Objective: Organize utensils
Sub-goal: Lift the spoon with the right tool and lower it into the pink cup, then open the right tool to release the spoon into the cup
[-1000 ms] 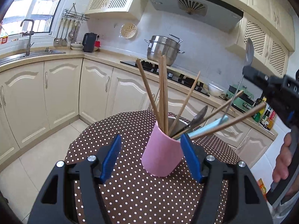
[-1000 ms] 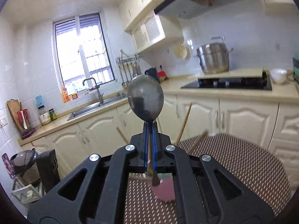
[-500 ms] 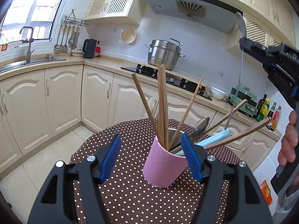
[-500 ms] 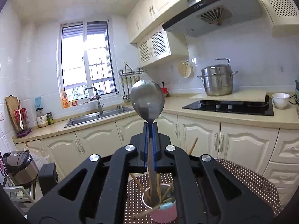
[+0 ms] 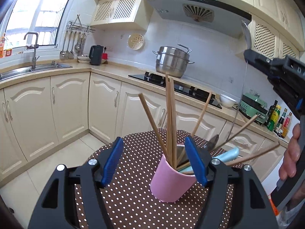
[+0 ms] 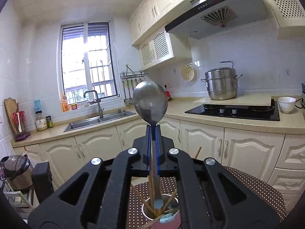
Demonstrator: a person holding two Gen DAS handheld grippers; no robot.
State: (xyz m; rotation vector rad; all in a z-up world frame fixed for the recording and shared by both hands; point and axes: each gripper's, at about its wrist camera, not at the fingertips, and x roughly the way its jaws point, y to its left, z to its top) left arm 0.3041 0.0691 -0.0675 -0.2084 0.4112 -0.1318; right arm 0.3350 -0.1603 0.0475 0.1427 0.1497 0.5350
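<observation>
Two grippers are in my charge, and I judge the sorting barely begun: one spoon is coming out, everything else sits crowded in the cup. Starting at the left, my left gripper (image 5: 152, 160) has its fingers spread and released, framing the pink cup (image 5: 170, 181) without touching it, as far as I can tell. The cup stands on the polka-dot counter (image 5: 133, 200). In it are several wooden chopsticks (image 5: 169, 118) fanned out at all angles, a dark metal spoon head (image 5: 212, 142) and a pale blue spoon (image 5: 228, 153) leaning over the rim. Moving right, my right gripper (image 6: 152, 131) has its fingers clenched on the metal spoon (image 6: 150, 103), bowl up, handle hanging straight down above the cup mouth. Still to do, I reckon: separating chopsticks from spoons.
</observation>
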